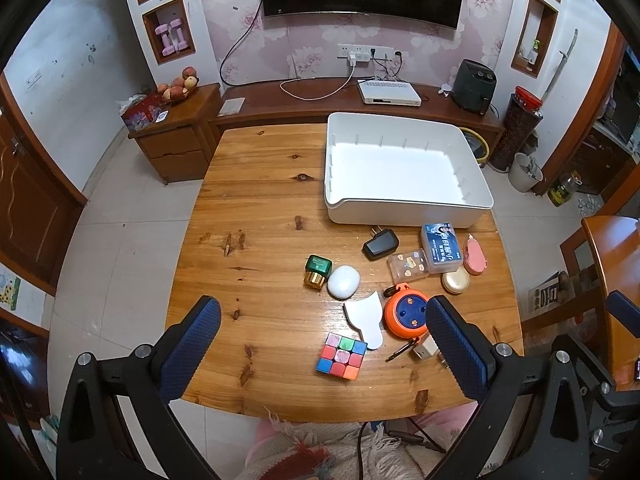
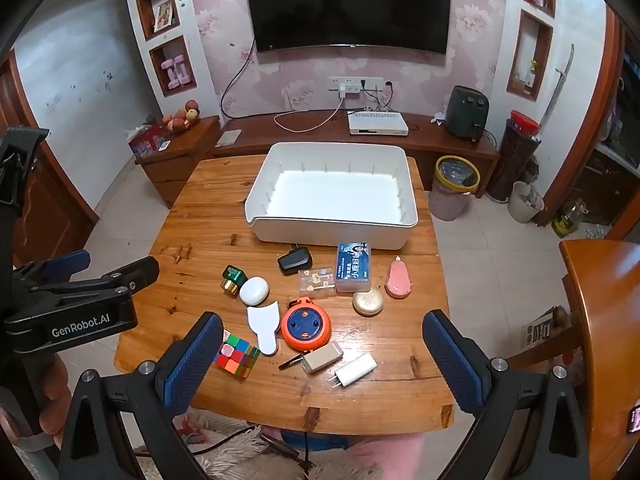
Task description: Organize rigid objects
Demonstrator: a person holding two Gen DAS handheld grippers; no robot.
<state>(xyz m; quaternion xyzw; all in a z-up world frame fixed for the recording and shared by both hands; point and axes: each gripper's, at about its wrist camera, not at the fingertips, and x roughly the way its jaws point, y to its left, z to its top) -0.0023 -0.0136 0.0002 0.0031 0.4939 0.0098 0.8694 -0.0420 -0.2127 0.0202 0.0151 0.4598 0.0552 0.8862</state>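
On the table (image 2: 192, 240), the empty bin (image 2: 332, 232) sits behind the scattered small objects; cube (image 2: 236, 354) lies nearest left

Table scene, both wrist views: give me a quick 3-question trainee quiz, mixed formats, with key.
1. True or false: the white bin already holds some of the small objects.
2. Multiple choice: what lies directly beside the Rubik's cube, toward the bin? A) gold compact B) white fan-shaped card C) pink tape dispenser
3. Fill in: the left gripper and the right gripper both have their jaws ____, with nothing between the pads.

Key: 1 false, the bin is empty; 2 B; 3 open.
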